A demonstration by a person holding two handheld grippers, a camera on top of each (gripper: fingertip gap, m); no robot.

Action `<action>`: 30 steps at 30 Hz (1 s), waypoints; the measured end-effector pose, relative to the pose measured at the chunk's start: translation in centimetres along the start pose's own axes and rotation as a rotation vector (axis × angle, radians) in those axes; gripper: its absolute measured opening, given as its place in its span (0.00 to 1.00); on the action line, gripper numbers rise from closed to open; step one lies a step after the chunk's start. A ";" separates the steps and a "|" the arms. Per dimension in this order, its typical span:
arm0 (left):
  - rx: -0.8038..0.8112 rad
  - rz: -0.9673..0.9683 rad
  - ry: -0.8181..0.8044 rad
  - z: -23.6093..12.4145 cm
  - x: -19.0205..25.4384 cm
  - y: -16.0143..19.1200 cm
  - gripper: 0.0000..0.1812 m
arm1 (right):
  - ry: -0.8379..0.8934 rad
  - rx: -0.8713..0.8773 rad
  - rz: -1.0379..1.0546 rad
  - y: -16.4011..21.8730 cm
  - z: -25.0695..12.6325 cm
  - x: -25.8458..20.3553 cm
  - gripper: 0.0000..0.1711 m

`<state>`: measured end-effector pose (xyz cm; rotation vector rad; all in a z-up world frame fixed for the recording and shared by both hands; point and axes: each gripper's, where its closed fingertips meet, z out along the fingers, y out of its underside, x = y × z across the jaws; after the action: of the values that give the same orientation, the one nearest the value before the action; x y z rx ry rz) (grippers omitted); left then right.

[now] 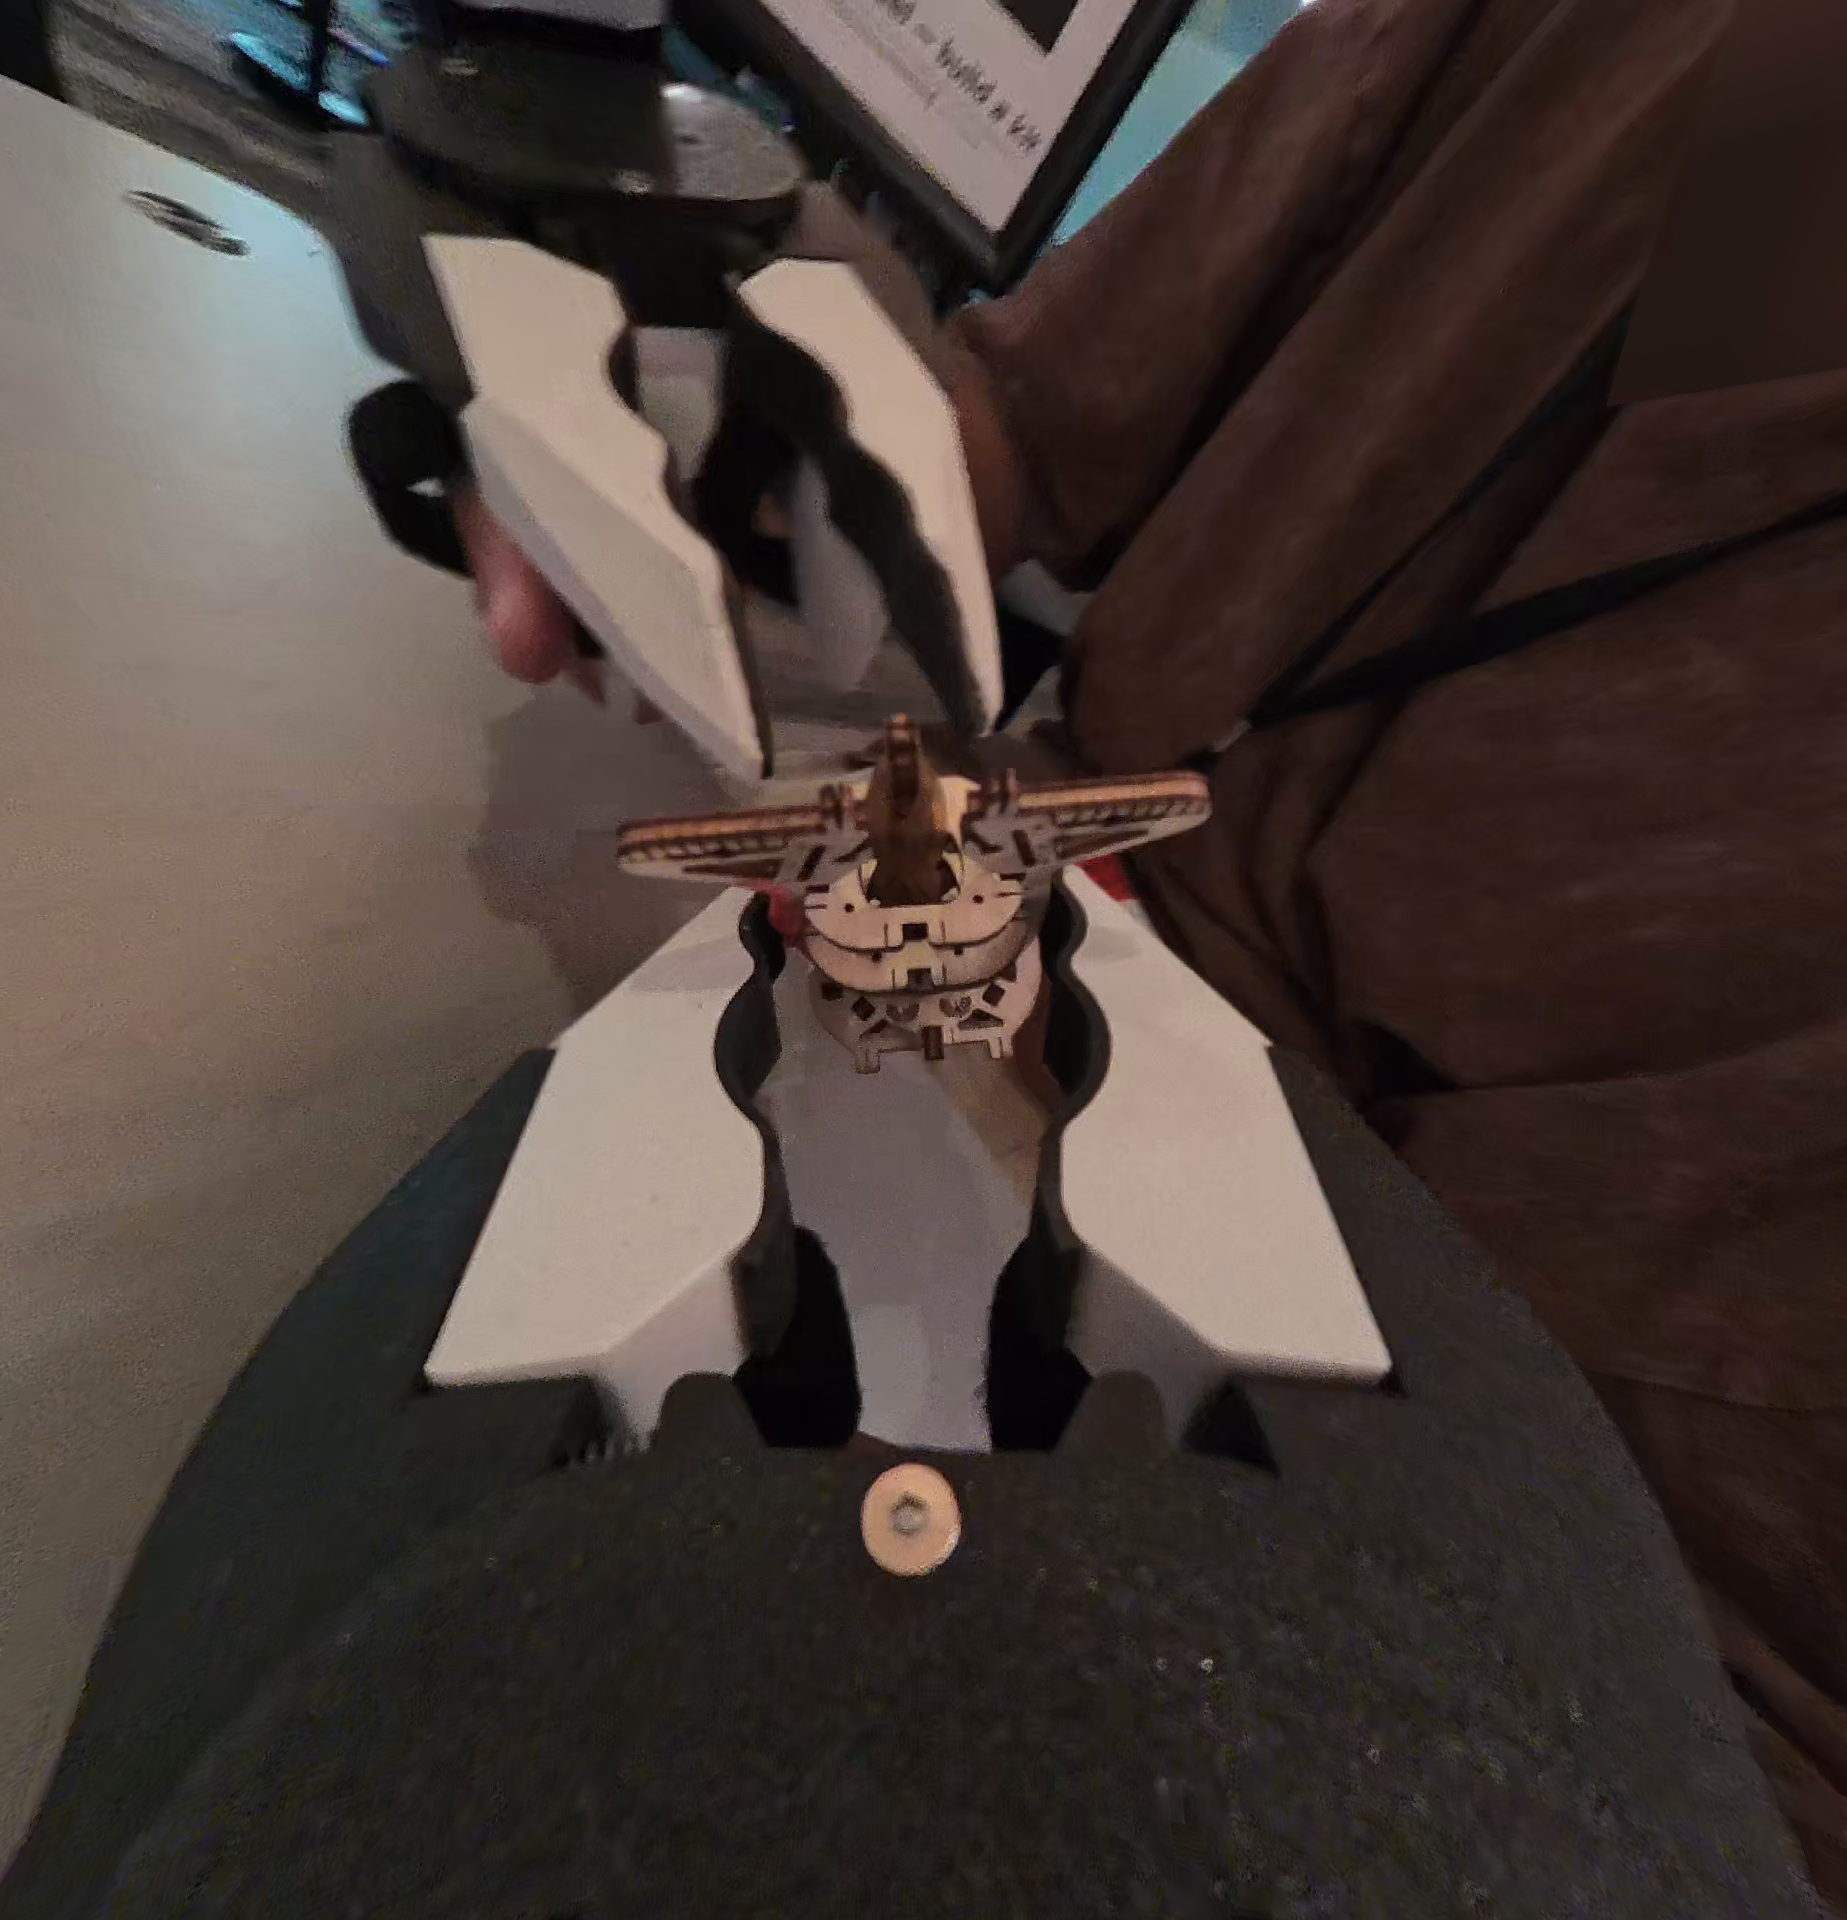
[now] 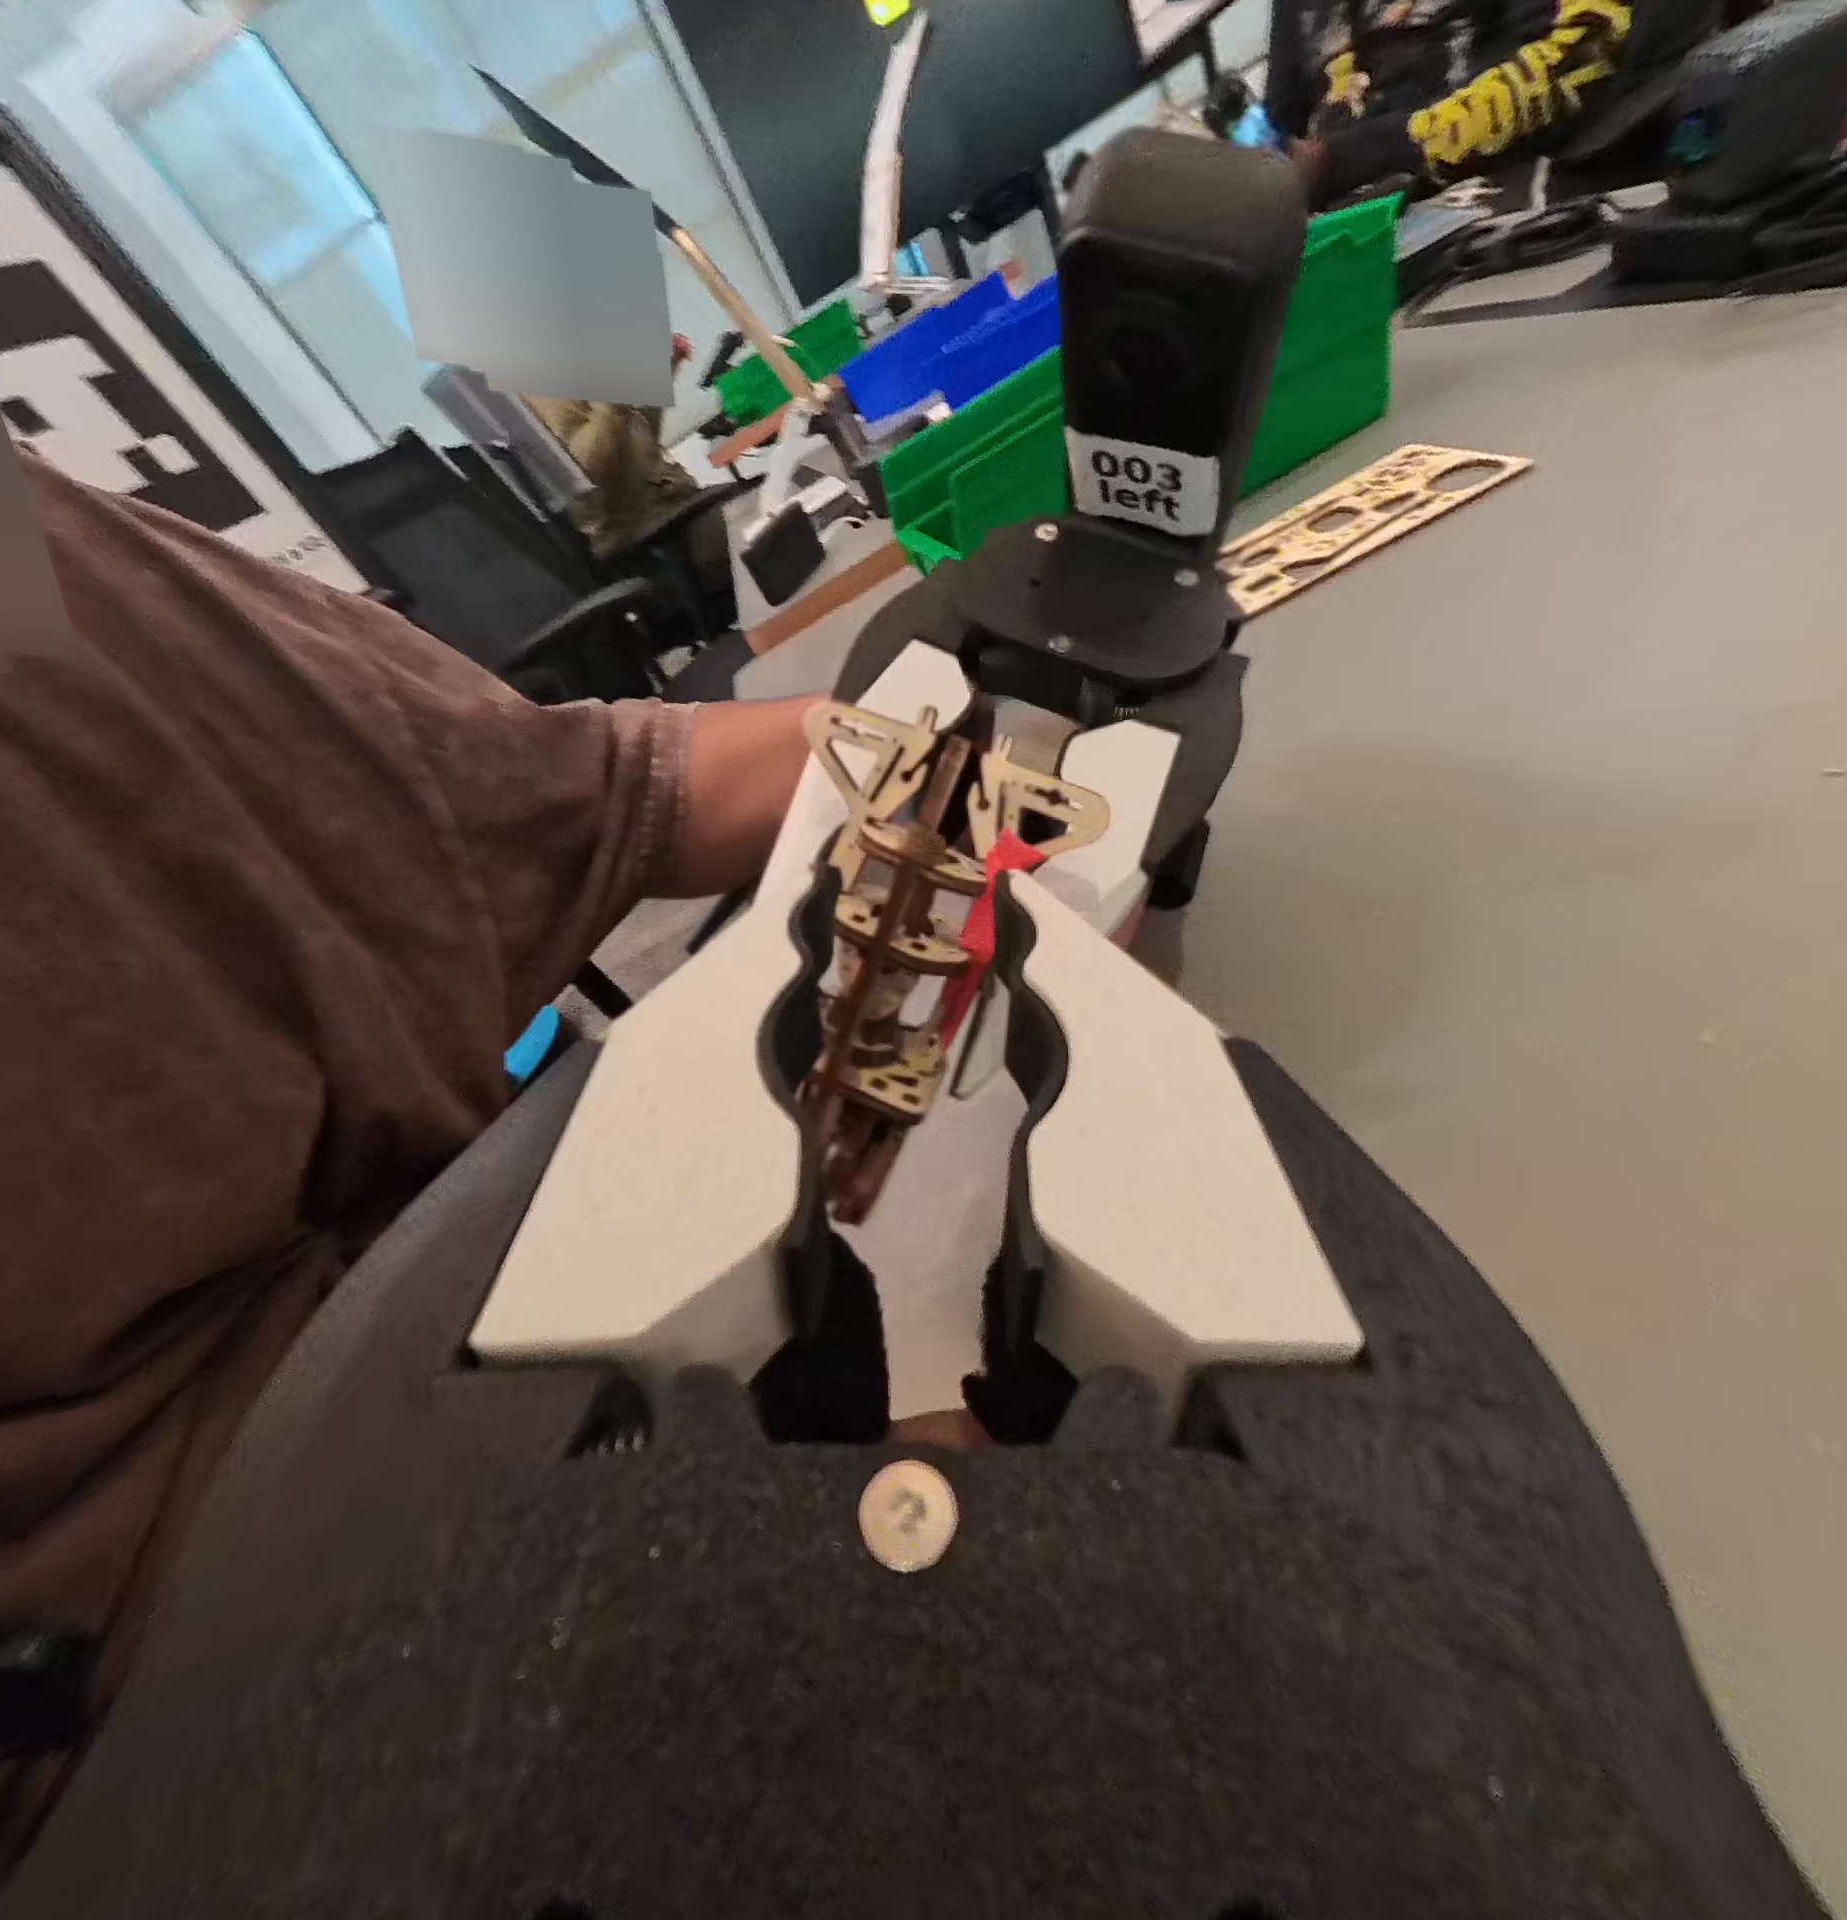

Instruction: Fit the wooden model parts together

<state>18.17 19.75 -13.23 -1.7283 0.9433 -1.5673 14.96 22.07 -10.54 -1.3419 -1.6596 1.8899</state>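
A wooden plane model [image 1: 914, 831] with wings and ribbed fuselage is held in the air between both grippers. My left gripper [image 1: 914, 914] is shut on its front ribs, with a red piece [image 1: 784, 920] by one fingertip. My right gripper [image 1: 877, 738] comes in from the opposite side, its white fingers [image 1: 628, 540] apart on either side of the tail. In the right wrist view the fuselage [image 2: 888, 977] lies lengthwise between my right gripper's [image 2: 919, 894] fingers, with small gaps showing. The left gripper [image 2: 960, 831] faces it from behind the wings.
A person's brown shirt [image 2: 223, 883] is close on one side. A cut-out wooden parts sheet [image 2: 1366, 520] lies on the grey table [image 2: 1573, 935]. Green bins [image 2: 1002, 468] and a blue bin [image 2: 950, 353] stand behind it. A black-and-white marker board [image 2: 88, 384] stands nearby.
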 end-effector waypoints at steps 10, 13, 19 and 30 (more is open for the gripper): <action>0.069 -0.089 0.455 -0.4 6.8 -0.1 0.26 | -0.298 -0.009 -0.292 -2.4 2.1 -3.6 0.07; 0.092 -0.081 0.490 -0.7 7.2 -0.4 0.26 | -0.361 -0.093 -0.323 -1.8 2.8 -4.0 0.07; 0.116 -0.094 0.549 -1.2 7.8 -0.7 0.26 | -0.440 -0.116 -0.302 -1.3 3.2 -4.3 0.07; 0.115 -0.114 0.568 -0.9 7.8 -0.8 0.26 | -0.479 -0.084 -0.259 -1.7 3.3 -4.7 0.05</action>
<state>17.67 13.72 -8.12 -1.2921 0.9990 -2.2032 14.25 17.12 -7.28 -0.6793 -2.0344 2.1064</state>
